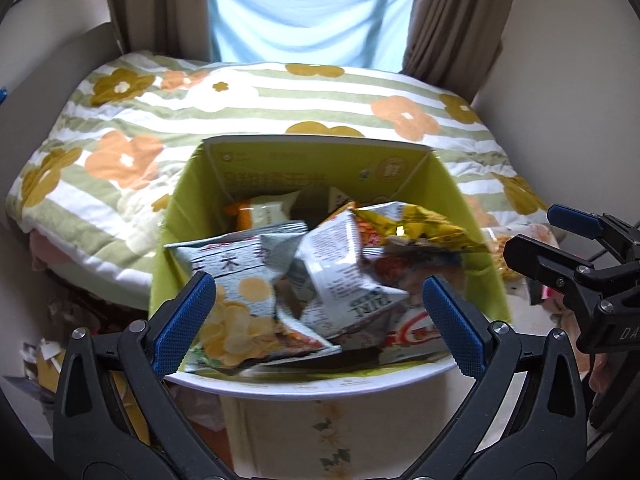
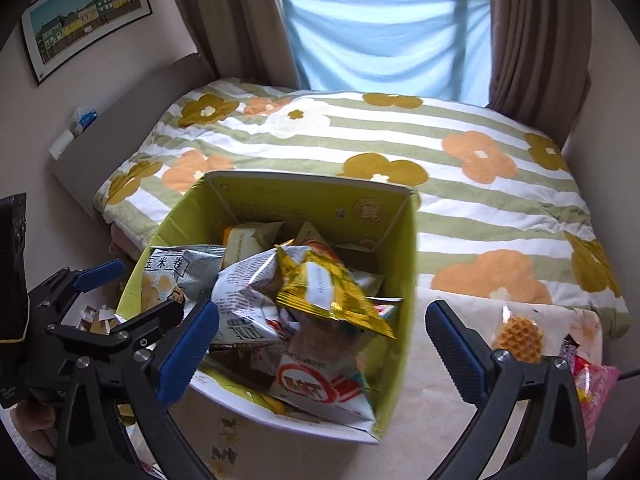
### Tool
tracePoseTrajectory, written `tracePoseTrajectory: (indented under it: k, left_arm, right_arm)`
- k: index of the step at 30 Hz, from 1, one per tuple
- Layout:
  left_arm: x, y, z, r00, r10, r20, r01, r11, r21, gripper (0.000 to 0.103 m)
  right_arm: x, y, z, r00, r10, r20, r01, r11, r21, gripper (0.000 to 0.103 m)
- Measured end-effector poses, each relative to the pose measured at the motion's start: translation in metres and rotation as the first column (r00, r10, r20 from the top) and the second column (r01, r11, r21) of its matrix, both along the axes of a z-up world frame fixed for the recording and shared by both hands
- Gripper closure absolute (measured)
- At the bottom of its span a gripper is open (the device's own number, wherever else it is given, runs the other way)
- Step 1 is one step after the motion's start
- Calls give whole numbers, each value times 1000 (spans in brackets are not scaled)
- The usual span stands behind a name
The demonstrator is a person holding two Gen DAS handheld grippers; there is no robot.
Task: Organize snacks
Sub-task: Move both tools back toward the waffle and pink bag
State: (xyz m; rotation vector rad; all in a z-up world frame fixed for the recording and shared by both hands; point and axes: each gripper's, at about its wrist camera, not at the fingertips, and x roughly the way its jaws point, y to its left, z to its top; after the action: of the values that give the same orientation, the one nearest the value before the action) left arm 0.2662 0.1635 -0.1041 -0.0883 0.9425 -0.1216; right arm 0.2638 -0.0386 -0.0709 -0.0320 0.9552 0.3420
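An open yellow-green cardboard box (image 1: 180, 216) stands on a pale bench (image 2: 420, 408) with a faint leaf print, at the foot of a bed, and it is heaped with crinkled snack packets; on top lie a grey packet printed with yellow corn chips (image 1: 236, 304), a silver-white packet with dense small print (image 1: 340, 276), a shiny gold foil packet (image 2: 332, 292) and, nearer the front wall, a white packet with a red oval logo (image 2: 316, 388). The left gripper (image 1: 320, 320) hangs over the front of the box with its blue-padded fingers (image 1: 184, 316) spread wide and nothing between them; the right gripper (image 2: 320, 348) is also above the box, its blue-padded fingers (image 2: 188, 352) as wide apart as they go, gripping nothing. To the right of the box, on the bench, lie a clear wrapper holding a golden waffle (image 2: 520, 338) and a pink packet (image 2: 592, 384); loose clutter sits low on the left, too blurred to name. Behind, the bed carries a green-and-white striped quilt with orange and mustard flowers (image 2: 400, 140); a pale blue cloth (image 2: 380, 40) hangs across the window between brown curtains (image 2: 532, 40); a framed picture of coloured houses (image 2: 84, 16) hangs on the cream wall.
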Motion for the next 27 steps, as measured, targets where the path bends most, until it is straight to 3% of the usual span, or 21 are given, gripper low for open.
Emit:
tracePoseTrajectory:
  k: [8,15,22,27]
  left_arm:
    - [-7,-59,17,997,-73,27,73,997,6,0]
    - [-16,-137,25,993,-116,25,116,993,-20,0]
    - [-8,-226,19,991,-129,20,129,991,-46,0]
    - [9,-283,-2,990,-141,-16,140,988,-60,0]
  right_arm:
    - [-25,-64,18,995,-70,78,73,996,-45,0]
    - [-41,-132,27,985,-69,159,84,992,-91,0]
    - [-43,-213,16,993,19,117,-6,994,-113,0]
    - [-39,-266,-4,993,72,93,-59,989,-133,0]
